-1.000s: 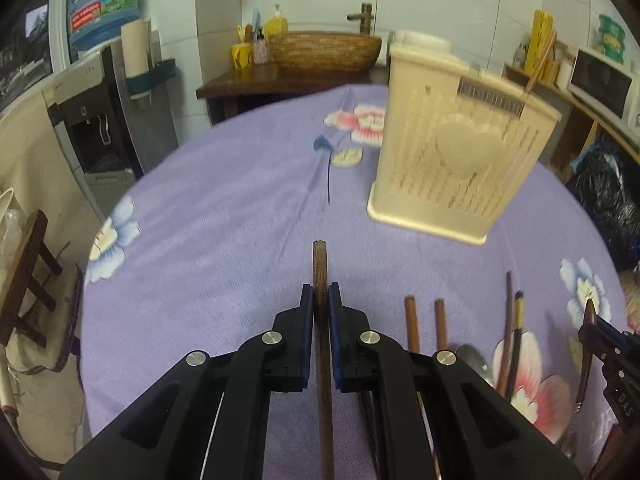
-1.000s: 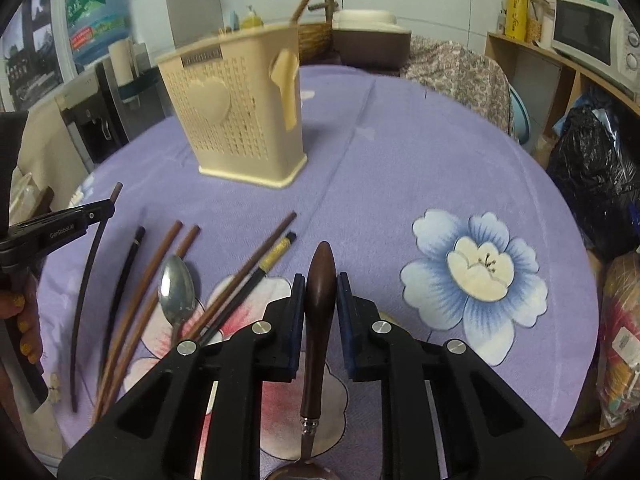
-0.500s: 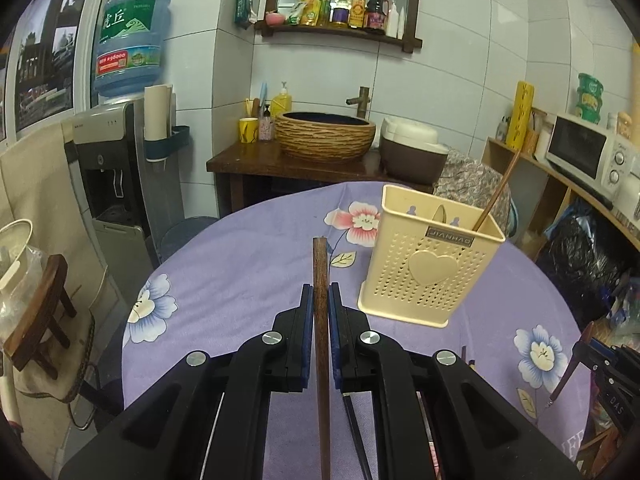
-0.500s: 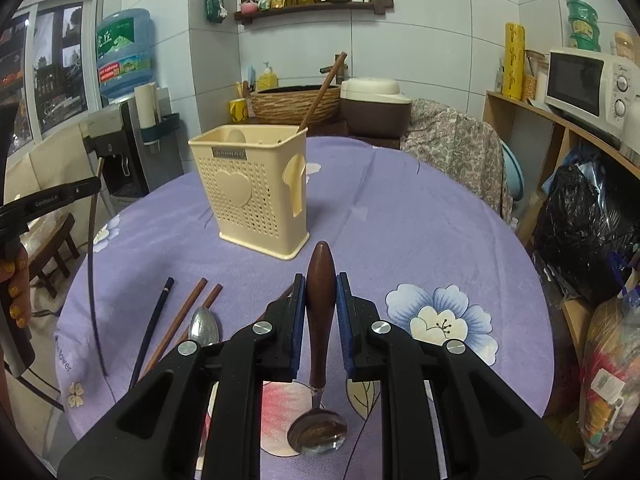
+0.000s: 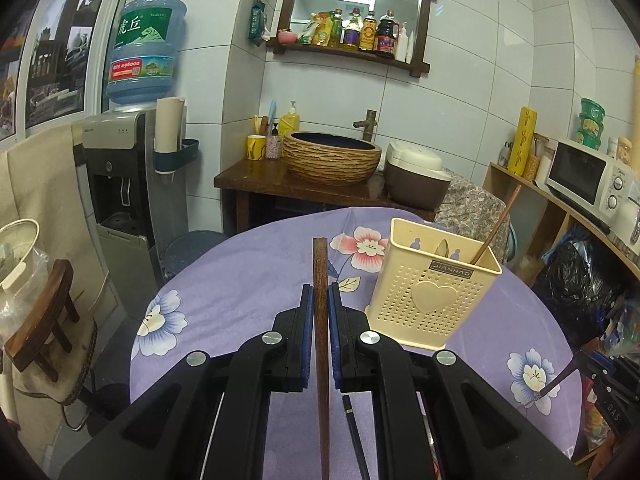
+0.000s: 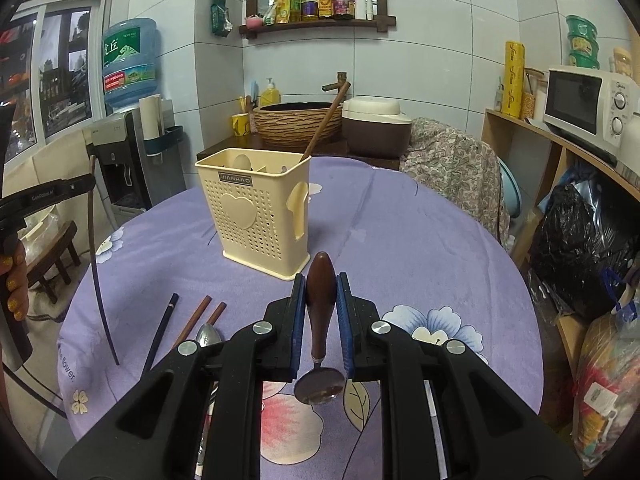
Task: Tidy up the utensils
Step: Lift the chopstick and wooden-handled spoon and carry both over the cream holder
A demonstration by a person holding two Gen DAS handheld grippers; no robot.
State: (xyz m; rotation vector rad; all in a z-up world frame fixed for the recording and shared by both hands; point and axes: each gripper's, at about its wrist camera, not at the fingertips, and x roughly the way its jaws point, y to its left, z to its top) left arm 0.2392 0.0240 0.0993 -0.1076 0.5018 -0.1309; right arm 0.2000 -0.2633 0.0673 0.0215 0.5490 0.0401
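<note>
My left claw (image 5: 320, 312) is clamped on a brown chopstick (image 5: 321, 320) at the frame's lower centre. My right claw (image 6: 321, 304) grips a wooden-handled spoon (image 6: 320, 320), bowl hanging toward me. The cream utensil holder (image 6: 256, 216) stands mid-frame on the purple desk (image 6: 420, 248), a stick leaning inside. Loose chopsticks (image 6: 196, 320) and what looks like a second spoon (image 6: 208, 336) lie lower left.
</note>
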